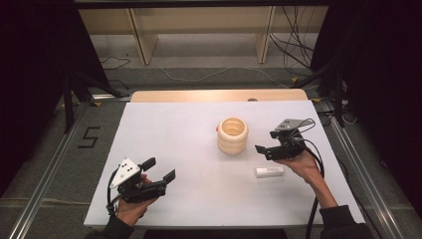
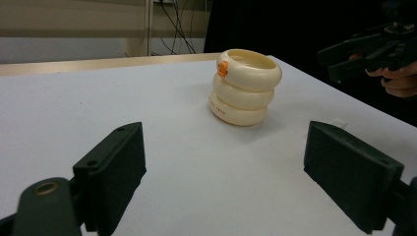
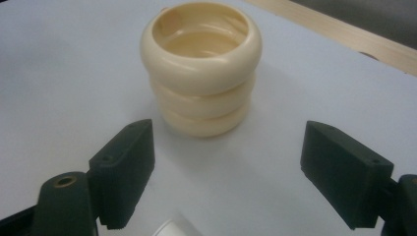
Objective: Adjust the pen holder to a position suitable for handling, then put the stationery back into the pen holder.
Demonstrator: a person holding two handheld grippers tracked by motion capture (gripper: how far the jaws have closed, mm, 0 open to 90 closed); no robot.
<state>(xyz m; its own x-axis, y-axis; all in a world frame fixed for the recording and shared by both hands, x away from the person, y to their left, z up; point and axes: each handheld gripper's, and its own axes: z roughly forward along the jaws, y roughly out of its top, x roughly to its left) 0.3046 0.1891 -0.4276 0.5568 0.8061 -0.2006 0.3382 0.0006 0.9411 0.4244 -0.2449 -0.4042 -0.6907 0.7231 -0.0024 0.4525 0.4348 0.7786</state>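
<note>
A cream stack of three rings (image 1: 232, 135) stands upright on the white table top (image 1: 189, 144), right of centre. It has a small orange tab (image 2: 223, 69) near its top rim. My right gripper (image 1: 266, 142) hovers just to the right of the stack with its jaws wide open and nothing between them. In the right gripper view the stack (image 3: 201, 69) stands a little beyond the right gripper (image 3: 226, 172). My left gripper (image 1: 160, 169) rests near the front left of the table, open and empty. The stack (image 2: 244, 88) is well ahead of the left gripper (image 2: 223, 172).
A small white block (image 1: 269, 171) lies flat on the table below my right hand. A wooden strip (image 1: 219, 95) edges the table's far side. Shelving legs and cables sit on the floor behind it.
</note>
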